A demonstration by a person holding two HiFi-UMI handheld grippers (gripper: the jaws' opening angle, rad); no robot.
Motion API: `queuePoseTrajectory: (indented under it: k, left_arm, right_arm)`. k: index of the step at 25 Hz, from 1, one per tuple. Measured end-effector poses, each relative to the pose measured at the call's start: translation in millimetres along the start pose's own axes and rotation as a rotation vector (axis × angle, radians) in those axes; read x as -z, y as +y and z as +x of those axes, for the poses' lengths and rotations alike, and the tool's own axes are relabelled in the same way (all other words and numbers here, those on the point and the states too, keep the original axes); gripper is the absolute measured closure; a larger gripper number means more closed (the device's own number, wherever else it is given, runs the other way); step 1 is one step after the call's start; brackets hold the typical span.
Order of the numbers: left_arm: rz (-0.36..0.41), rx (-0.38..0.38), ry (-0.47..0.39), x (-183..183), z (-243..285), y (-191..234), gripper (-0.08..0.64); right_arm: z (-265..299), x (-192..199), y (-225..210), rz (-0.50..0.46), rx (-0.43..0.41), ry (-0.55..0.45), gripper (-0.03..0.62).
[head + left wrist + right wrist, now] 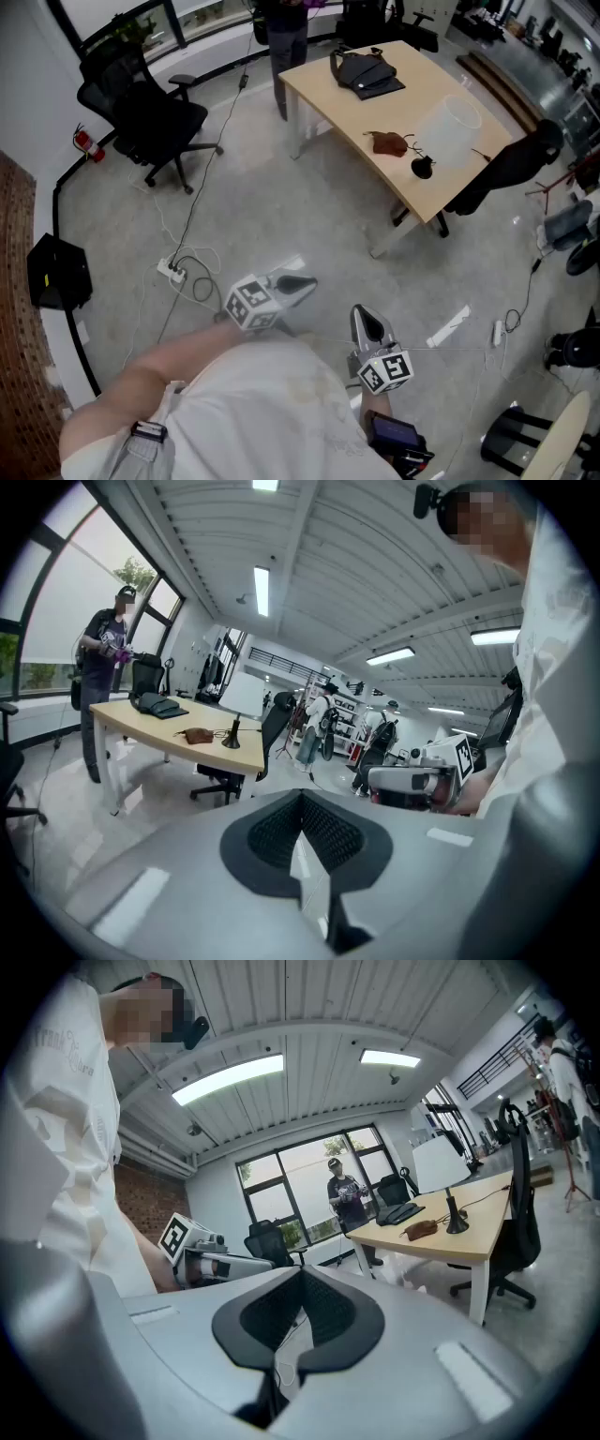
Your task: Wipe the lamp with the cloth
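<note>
1. We're looking down at the person's own white shirt, and both grippers are out in front over the grey floor, well short of the table [328, 94].
2. Left gripper [307, 283]: jaws pressed together, nothing between them. Its own view shows the two dark pads meeting in a tight V with only floor beyond.
3. Right gripper [364, 314]: same story, jaws closed flat against each other and empty. It sits just beside the left one (the two marker cubes are near each other, not touching).
4. Now the lamp [450, 127]: it stands upright near the table's right end, with a white shade above a dark round base, well apart from both grippers.
5. The cloth [386, 142] is a crumpled brown piece lying on the tabletop just left of the lamp's base, and neither gripper touches it.
6. Further along the same table lies a black bag [366, 73], flat on the wood.
7. Round the edges there's a black office chair [150, 117] at upper left, and a white power strip [172, 271] with trailing cable on the floor.
8. Another person [286, 33] stands at the table's far end.
</note>
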State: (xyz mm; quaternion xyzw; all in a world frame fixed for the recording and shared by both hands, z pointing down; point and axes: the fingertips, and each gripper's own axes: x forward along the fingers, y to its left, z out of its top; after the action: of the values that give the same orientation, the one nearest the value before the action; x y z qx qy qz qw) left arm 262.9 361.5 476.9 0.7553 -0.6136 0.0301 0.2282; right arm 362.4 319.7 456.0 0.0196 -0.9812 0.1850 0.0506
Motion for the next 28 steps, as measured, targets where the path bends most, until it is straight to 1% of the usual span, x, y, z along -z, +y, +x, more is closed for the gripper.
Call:
queuePoseTrajectory:
  k: [3, 7, 11, 14, 17, 21, 24, 26, 28]
  left_arm:
    - [-0.007, 0.002, -0.024, -5, 7, -14, 0.558]
    - [0.008, 0.019, -0.034, -8, 11, -25, 0.558]
    - [0.010, 0.038, -0.021, -2, 18, -22, 0.558]
    - [0.021, 0.054, -0.009, -2, 21, -24, 0.558]
    - [0.034, 0.060, 0.022, 7, 21, -23, 0.558]
    - [0.038, 0.041, 0.045, 16, 13, -17, 0.558]
    - [0.046, -0.001, 0.046, 14, 5, -8, 0.558]
    - [0.031, -0.031, 0.053, 16, 2, 4, 0.558]
    - [0.002, -0.044, 0.059, 20, 2, 15, 0.558]
  right_arm:
    - [-7, 1, 2, -0.002, 0.006, 0.023, 0.578]
    - [-16, 3, -7, 0.043, 0.052, 0.010, 0.578]
    - [-25, 3, -14, 0.039, 0.119, -0.004, 0.578]
    - [-28, 5, -15, 0.032, 0.145, 0.002, 0.578]
    - [-29, 12, -17, 0.049, 0.168, 0.005, 0.578]
    - [-19, 22, -17, 0.060, 0.174, 0.012, 0.578]
    - [-6, 22, -18, 0.050, 0.149, 0.022, 0.578]
    - [5, 20, -20, 0.044, 0.135, 0.028, 0.578]
    - [15, 19, -22, 0.043, 0.136, 0.039, 0.578]
